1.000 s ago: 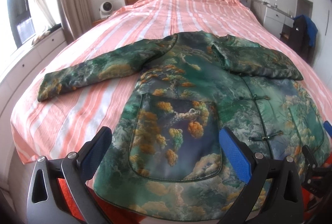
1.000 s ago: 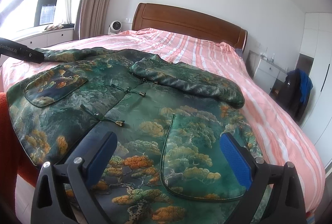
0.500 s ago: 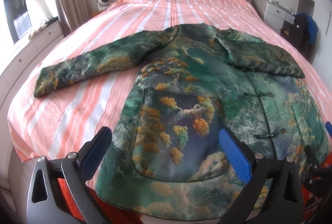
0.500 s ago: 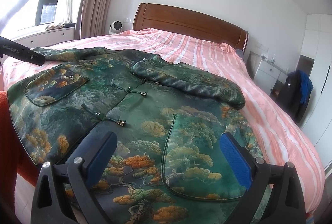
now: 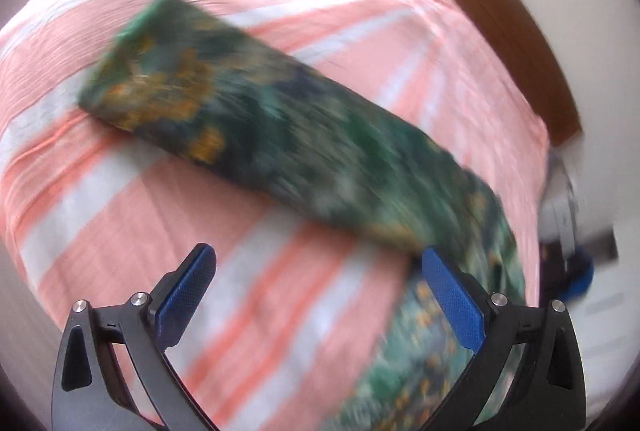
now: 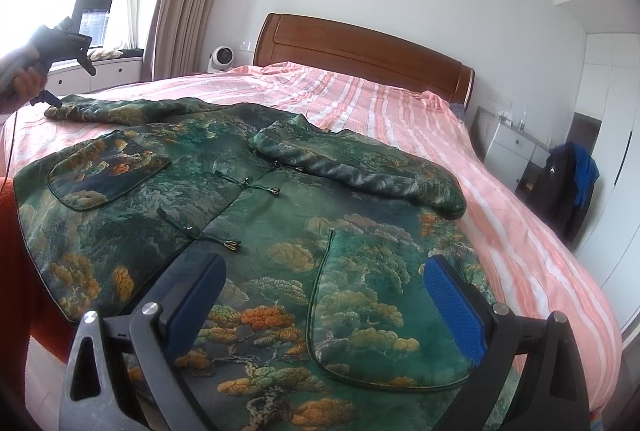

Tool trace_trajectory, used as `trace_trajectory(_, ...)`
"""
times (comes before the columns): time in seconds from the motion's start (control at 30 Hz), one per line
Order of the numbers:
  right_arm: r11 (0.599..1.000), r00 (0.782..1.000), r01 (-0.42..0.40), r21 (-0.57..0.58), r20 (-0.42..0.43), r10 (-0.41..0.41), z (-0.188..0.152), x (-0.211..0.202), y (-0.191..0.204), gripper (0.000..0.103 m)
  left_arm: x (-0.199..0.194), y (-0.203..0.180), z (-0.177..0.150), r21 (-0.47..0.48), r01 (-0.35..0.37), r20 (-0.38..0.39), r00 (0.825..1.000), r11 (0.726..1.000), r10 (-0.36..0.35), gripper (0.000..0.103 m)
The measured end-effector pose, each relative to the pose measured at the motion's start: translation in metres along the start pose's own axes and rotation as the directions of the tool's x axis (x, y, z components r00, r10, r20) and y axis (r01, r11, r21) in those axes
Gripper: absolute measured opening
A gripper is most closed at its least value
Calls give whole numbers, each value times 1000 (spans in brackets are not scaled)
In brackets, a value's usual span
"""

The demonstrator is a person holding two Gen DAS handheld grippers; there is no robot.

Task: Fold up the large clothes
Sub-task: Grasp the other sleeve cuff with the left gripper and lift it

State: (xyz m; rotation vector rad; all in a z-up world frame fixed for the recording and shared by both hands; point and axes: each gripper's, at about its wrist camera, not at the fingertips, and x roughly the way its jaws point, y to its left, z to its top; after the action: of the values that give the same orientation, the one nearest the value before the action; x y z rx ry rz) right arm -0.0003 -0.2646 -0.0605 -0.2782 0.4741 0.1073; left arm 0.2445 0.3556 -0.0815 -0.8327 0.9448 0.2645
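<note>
While both claws stand apart and empty, the outstretched sleeve (image 5: 256, 135) is best approached by the left gripper (image 5: 316, 295) at its cuff, then folded across the jacket (image 6: 248, 215)

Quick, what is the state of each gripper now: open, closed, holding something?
Left gripper: open, holding nothing, above the jacket sleeve.
Right gripper: open, holding nothing, over the jacket's hem.

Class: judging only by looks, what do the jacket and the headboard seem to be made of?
Jacket: seemingly woven, satin-like brocade; slight sheen, dense tree pattern, knotted cord fastenings. Possibly padded, as the folded sleeve looks thick. Headboard: apparently varnished wood; reddish-brown, glossy, with raised panels.
</note>
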Motion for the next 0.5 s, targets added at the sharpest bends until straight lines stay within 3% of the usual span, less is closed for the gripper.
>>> trace_trajectory(0.17,1000,999,-17,-24,-30,16,-3,6,8,99,45,24,31,-74,-122,-14,992,990,121,101)
trace_trajectory(0.23,999,999,-17,-35,-44,16,-5,8,10,99,51,20,35,-55,-167,46,984,984,170,87)
trace_trajectory(0.27,999,999,-16,-39,-46,14,-5,8,11,99,53,17,37,-40,-194,76,978,980,196,70)
trace_trajectory(0.3,999,999,-15,-42,-47,13,-5,8,11,99,54,13,39,-27,-233,106,966,972,235,45)
trace_trajectory(0.37,999,999,-15,-42,-45,13,-5,8,11,99,51,8,45,-17,-278,151,949,960,277,19)
trace_trajectory(0.43,999,999,-16,-38,-44,15,-5,9,10,99,38,-13,53,5,-302,203,934,953,295,14)
trace_trajectory(0.5,999,999,-23,-26,-40,22,-5,8,9,99,13,-67,59,107,-305,293,919,946,263,13)
